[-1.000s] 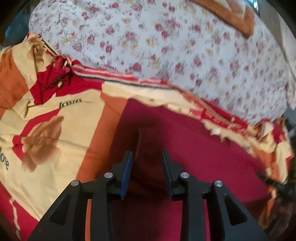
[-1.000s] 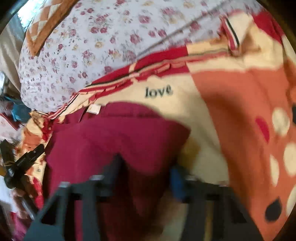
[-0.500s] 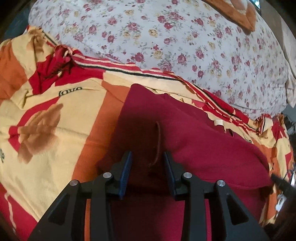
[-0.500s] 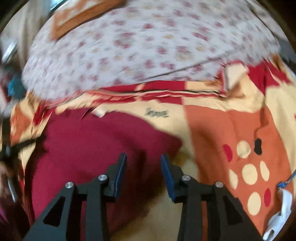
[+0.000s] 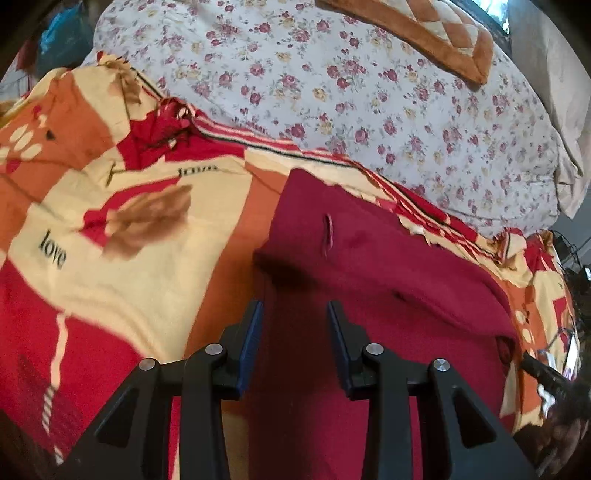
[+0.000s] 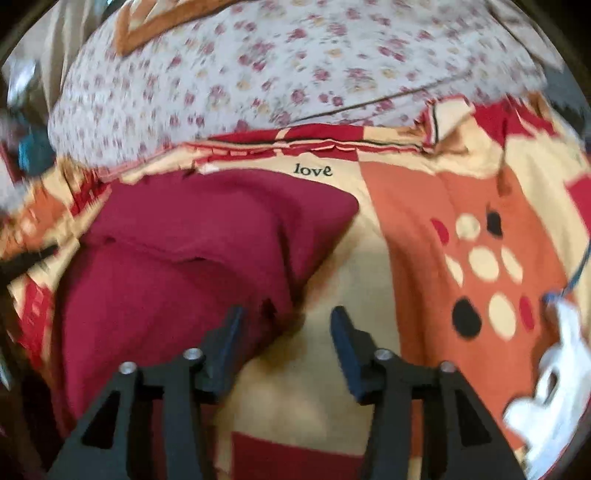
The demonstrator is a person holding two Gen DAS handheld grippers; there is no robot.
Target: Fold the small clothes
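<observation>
A dark red garment point(image 5: 388, 280) lies folded over on the patterned orange, cream and red bedspread point(image 5: 122, 236). My left gripper point(image 5: 293, 314) is open and empty, its fingers just above the garment's near part. In the right wrist view the garment point(image 6: 192, 258) lies at the left, its right corner pointing toward the word "love". My right gripper point(image 6: 286, 317) is open and empty, its left finger point(image 6: 229, 336) over the garment's edge, its right finger over bare bedspread.
A floral white quilt point(image 5: 369, 85) with an orange patchwork piece point(image 5: 424, 29) lies behind the garment. A white cloth item point(image 6: 554, 387) sits at the right edge of the right wrist view. Dark cables and clutter point(image 5: 554, 373) show at the bed's right side.
Both grippers have let go of the red garment and drawn back. The garment's upper part now lies folded over and flat. The right gripper has opened wider.
</observation>
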